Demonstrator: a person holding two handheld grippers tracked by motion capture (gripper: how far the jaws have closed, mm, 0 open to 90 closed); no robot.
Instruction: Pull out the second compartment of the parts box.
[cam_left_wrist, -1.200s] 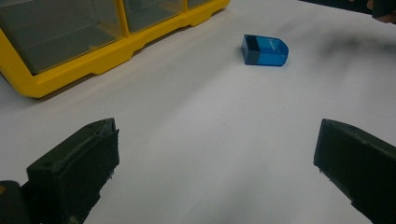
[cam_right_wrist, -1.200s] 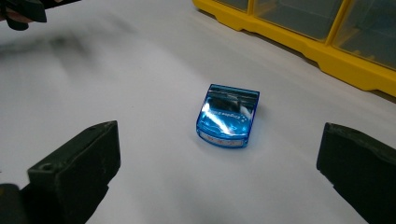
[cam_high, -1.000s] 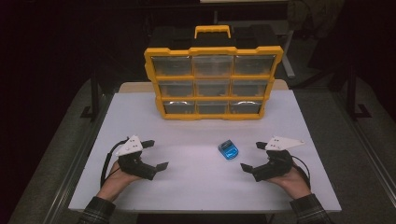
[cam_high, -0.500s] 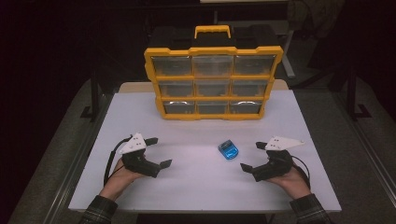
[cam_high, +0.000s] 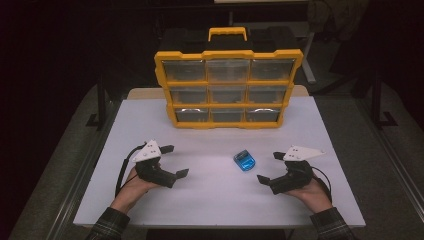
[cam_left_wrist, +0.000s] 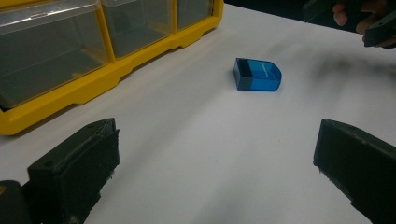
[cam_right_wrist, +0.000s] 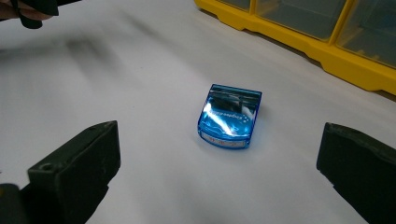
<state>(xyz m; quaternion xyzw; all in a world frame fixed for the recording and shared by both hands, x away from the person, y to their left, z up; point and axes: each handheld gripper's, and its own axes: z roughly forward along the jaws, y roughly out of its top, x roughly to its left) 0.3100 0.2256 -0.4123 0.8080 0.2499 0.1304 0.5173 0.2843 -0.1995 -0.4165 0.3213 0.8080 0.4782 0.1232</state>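
Observation:
A small translucent blue box (cam_high: 244, 161) lies flat on the white table (cam_high: 210, 200), right of centre. My right gripper (cam_high: 269, 167) rests open just to its right, and in the right gripper view the blue box (cam_right_wrist: 229, 116) sits a short way ahead between the spread jaws. At the table's left my left gripper (cam_high: 175, 160) is open and holds nothing. In the left gripper view the blue box (cam_left_wrist: 258, 74) lies well ahead.
A yellow organizer (cam_high: 227, 85) with several clear drawers stands upright at the back of the table, black handle side up. Its lower edge (cam_left_wrist: 93, 84) runs ahead and left of my left gripper. The other hand (cam_left_wrist: 369, 21) shows at top right.
My left gripper has shifted slightly to the right, toward the table's middle. The right gripper and the blue box have stayed in place.

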